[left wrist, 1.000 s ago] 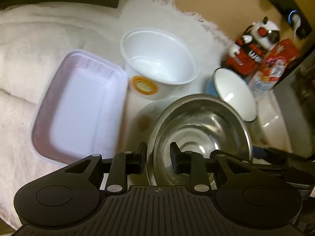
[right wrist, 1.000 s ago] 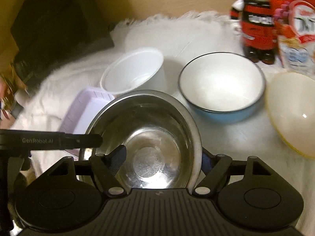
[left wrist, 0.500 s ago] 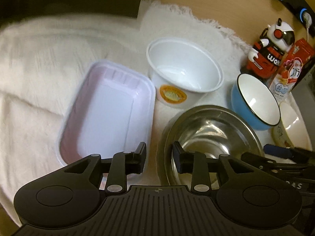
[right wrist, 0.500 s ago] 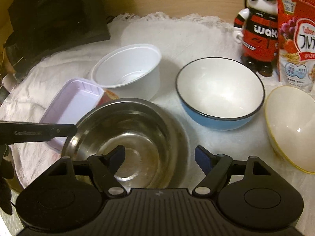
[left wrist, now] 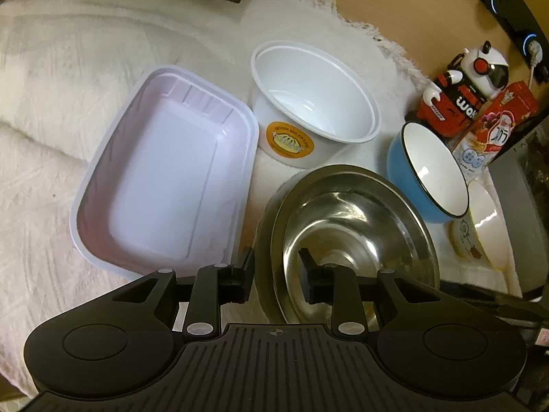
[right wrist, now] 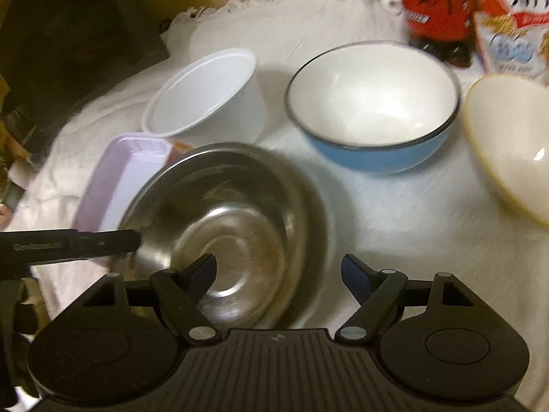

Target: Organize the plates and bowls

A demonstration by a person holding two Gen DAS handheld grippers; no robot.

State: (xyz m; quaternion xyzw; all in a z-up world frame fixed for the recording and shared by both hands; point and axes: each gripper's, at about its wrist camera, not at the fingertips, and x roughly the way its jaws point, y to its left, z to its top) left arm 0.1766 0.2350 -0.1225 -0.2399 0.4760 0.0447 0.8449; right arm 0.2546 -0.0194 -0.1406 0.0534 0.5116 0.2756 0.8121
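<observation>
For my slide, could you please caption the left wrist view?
Left claw straddles the steel bowl's rim beside a lilac tray.

Dim, warm-lit tabletop.
A fringed white woven cloth (left wrist: 85, 79) covers a tan wooden table (left wrist: 405, 7).

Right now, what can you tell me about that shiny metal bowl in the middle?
The steel bowl is round, polished and empty, with a wide rolled rim and a flat base that mirrors the light. It sits upright on the white cloth, beside the lavender tray and in front of the white tub. The left gripper straddles its near rim, one finger inside, one outside, not visibly pinching it.
</observation>
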